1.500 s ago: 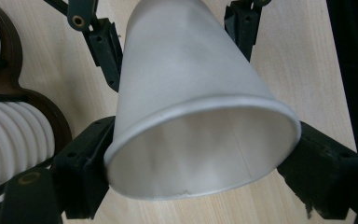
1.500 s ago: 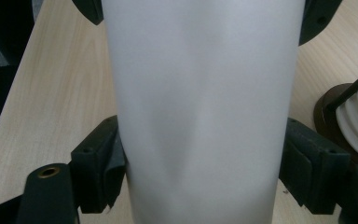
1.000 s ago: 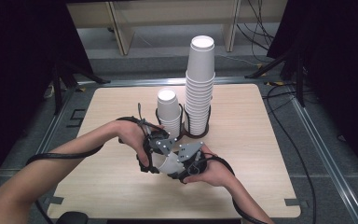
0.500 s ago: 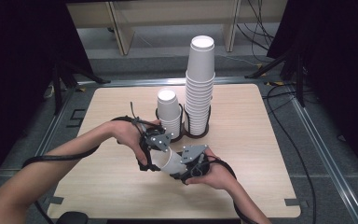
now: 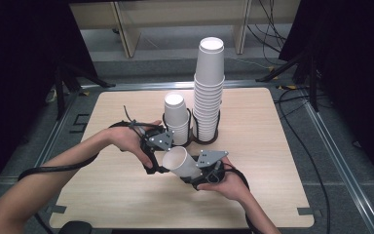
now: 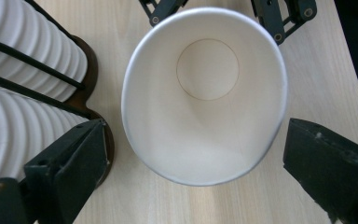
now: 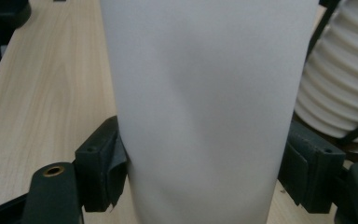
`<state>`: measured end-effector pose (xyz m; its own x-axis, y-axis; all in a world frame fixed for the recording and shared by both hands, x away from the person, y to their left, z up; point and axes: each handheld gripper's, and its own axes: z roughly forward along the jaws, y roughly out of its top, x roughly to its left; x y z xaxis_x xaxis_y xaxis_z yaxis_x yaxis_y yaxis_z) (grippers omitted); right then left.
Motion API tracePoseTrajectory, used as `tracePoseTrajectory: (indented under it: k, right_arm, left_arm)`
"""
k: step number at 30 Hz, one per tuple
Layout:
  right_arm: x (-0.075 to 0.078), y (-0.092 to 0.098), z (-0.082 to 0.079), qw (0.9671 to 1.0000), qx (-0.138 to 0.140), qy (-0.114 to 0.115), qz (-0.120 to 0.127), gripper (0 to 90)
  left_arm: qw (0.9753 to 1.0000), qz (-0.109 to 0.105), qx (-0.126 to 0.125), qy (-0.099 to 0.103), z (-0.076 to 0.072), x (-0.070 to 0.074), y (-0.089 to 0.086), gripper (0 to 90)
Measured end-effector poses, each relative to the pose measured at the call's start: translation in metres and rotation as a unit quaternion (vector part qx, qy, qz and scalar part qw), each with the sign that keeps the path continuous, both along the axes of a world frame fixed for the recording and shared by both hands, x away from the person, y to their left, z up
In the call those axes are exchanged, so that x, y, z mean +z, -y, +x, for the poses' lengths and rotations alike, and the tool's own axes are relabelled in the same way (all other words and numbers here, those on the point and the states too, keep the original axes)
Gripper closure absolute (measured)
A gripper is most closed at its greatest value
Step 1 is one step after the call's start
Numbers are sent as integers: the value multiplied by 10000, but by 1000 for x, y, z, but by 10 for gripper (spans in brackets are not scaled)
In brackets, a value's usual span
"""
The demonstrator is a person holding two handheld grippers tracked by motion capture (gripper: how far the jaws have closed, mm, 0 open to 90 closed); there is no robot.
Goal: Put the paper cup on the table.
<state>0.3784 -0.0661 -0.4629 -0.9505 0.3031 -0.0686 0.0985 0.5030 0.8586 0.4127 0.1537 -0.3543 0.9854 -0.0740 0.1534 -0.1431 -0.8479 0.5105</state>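
A white paper cup (image 5: 181, 163) lies tilted over the wooden table (image 5: 272, 146), its mouth turned toward my left gripper (image 5: 157, 165). My right gripper (image 5: 197, 178) is shut on the cup's wall; in the right gripper view both jaws press the cup (image 7: 205, 93) from either side. In the left gripper view I look straight into the cup (image 6: 205, 102). My left gripper (image 6: 200, 161) is open there, its jaws standing a little clear of the rim on both sides.
Behind the grippers stand a short cup stack (image 5: 176, 114) and a tall cup stack (image 5: 209, 87), each in a black wire holder. The stacks show close by in the left gripper view (image 6: 14, 130) and the right gripper view (image 7: 340, 84). Cables trail toward the table's front.
The two grippers have drawn slightly apart. The cup, hidden under their plates a second ago, now shows between them in the right gripper's hold.
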Motion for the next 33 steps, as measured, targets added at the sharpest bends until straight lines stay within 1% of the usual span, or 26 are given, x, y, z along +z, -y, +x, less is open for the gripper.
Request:
tracePoseTrajectory:
  k: [7, 8, 10, 11, 12, 13, 14, 15, 16, 17, 18, 19, 20, 21, 22, 23, 24, 25, 26, 27, 28, 29, 30, 31, 32, 33]
  right_arm:
    - [-2, 16, -1, 9978, -488, 20, 453, 252]
    - [-3, 22, -2, 9950, -715, 3, 700, 252]
    - [-3, 24, -1, 9939, -754, 21, 804, 252]
    - [-3, 28, -2, 9922, -913, 2, 853, 252]
    - [-3, 35, 0, 9886, -1138, 114, 981, 251]
    - [-3, 35, 0, 9886, -1138, 114, 981, 251]
    - [-3, 41, -2, 9833, -1446, 108, 1100, 251]
    - [-3, 41, -2, 9833, -1446, 108, 1100, 251]
    - [-3, 43, -1, 9820, -1489, 225, 1145, 251]
    - [-2, 48, -2, 9789, -1692, 251, 1114, 251]
    - [-3, 56, -2, 9733, -1914, 335, 1224, 251]
    - [-3, 56, -2, 9733, -1914, 335, 1224, 251]
    - [-3, 63, -3, 9658, -2214, 357, 1302, 250]
    - [-3, 63, -3, 9658, -2214, 357, 1302, 250]
    - [-4, 69, -5, 9582, -2455, 289, 1442, 250]
    - [-4, 69, -5, 9582, -2455, 289, 1442, 250]
    - [-4, 76, -7, 9543, -2648, 272, 1356, 250]
    - [-4, 76, -7, 9543, -2648, 272, 1356, 250]
    - [-6, 81, -6, 9489, -2752, 405, 1493, 250]
    - [-6, 81, -6, 9489, -2752, 405, 1493, 250]
    - [-6, 90, -8, 9446, -2930, 421, 1418, 250]
    - [-6, 90, -8, 9446, -2930, 421, 1418, 250]
    - [-8, 96, -7, 9394, -3030, 481, 1531, 249]
    - [-8, 96, -7, 9394, -3030, 481, 1531, 249]
    - [-10, 102, -8, 9359, -3118, 377, 1594, 249]
    - [-10, 102, -8, 9359, -3118, 377, 1594, 249]
  left_arm:
    - [9989, -384, 253, 80, 1, 0, -7, 66]
    - [9978, -541, 380, 109, 0, -2, -10, 68]
    - [9973, -586, 417, 156, -1, -3, -11, 68]
    - [9962, -685, 508, 178, -1, -4, -12, 68]
    - [9952, -755, 580, 244, -2, -6, -15, 69]
    - [9952, -755, 580, 244, -2, -6, -15, 69]
    - [9918, -1012, 736, 249, -4, -8, -17, 68]
    - [9918, -1012, 736, 249, -4, -8, -17, 68]
    - [9881, -1235, 885, 248, -5, -10, -19, 68]
    - [9857, -1354, 976, 244, -7, -11, -21, 69]
    - [9798, -1632, 1143, 150, -9, -15, -24, 68]
    - [9798, -1632, 1143, 150, -9, -15, -24, 68]
    - [9743, -1806, 1339, 131, -12, -19, -28, 68]
    - [9743, -1806, 1339, 131, -12, -19, -28, 68]
    - [9682, -1985, 1517, 124, -16, -24, -33, 69]
    - [9682, -1985, 1517, 124, -16, -24, -33, 69]
    - [9601, -2184, 1740, 165, -21, -30, -38, 69]
    - [9601, -2184, 1740, 165, -21, -30, -38, 68]
    - [9535, -2352, 1878, 145, -24, -34, -40, 68]
    - [9488, -2449, 1991, 157, -27, -38, -42, 68]
    - [9388, -2654, 2180, 263, -33, -48, -47, 67]
    - [9388, -2654, 2180, 263, -33, -48, -47, 67]
    - [9270, -2843, 2428, 307, -38, -57, -52, 67]
    - [9270, -2843, 2428, 307, -38, -57, -52, 67]
    - [9165, -2994, 2630, 347, -43, -64, -57, 67]
    - [9165, -2994, 2630, 347, -43, -64, -57, 67]
